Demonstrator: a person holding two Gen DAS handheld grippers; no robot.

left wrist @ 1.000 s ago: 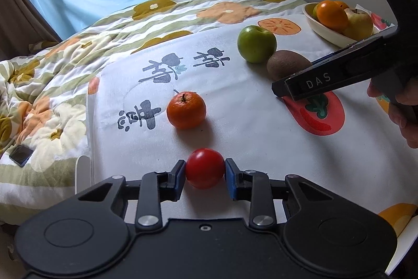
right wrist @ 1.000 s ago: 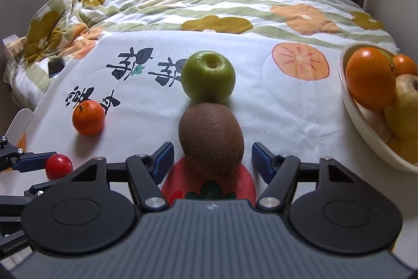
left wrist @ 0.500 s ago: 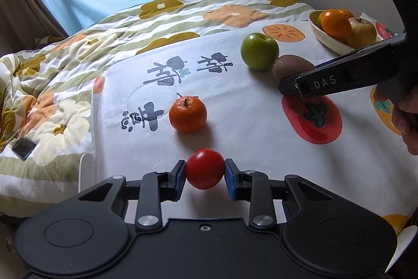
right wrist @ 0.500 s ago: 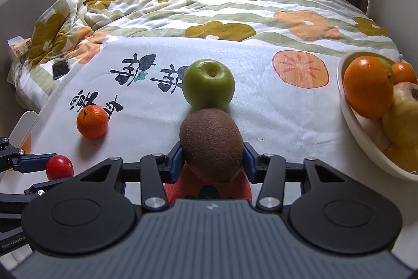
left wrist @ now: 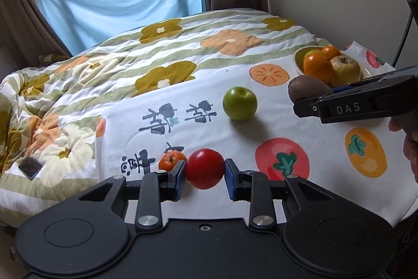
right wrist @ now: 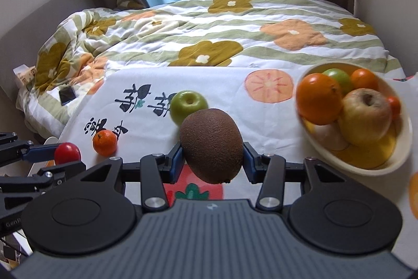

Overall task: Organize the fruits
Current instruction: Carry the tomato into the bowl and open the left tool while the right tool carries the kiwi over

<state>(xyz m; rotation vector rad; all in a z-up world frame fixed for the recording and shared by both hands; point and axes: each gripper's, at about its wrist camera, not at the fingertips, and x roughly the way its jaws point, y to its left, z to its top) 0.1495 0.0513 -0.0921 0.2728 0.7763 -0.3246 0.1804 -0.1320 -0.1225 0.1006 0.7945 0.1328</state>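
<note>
My left gripper (left wrist: 205, 175) is shut on a red tomato (left wrist: 205, 168) and holds it above the printed cloth; it also shows at the left of the right wrist view (right wrist: 67, 153). My right gripper (right wrist: 212, 156) is shut on a brown kiwi (right wrist: 212, 144) and holds it lifted; it shows in the left wrist view (left wrist: 308, 92) too. A green apple (left wrist: 239, 103) and a small mandarin (right wrist: 105, 142) lie on the cloth. A cream bowl (right wrist: 403, 145) at the right holds oranges, a yellowish apple and a green fruit.
The white printed cloth (left wrist: 300, 132) lies over a flowered quilt (left wrist: 167, 51) on a bed. A dark phone (left wrist: 30, 168) lies on the quilt at the left. A wall stands to the right, curtains and a window behind.
Both grippers have lifted their fruit off the cloth. The right gripper closed on the kiwi and has moved toward the bowl; the tomato now hangs in front of the mandarin.
</note>
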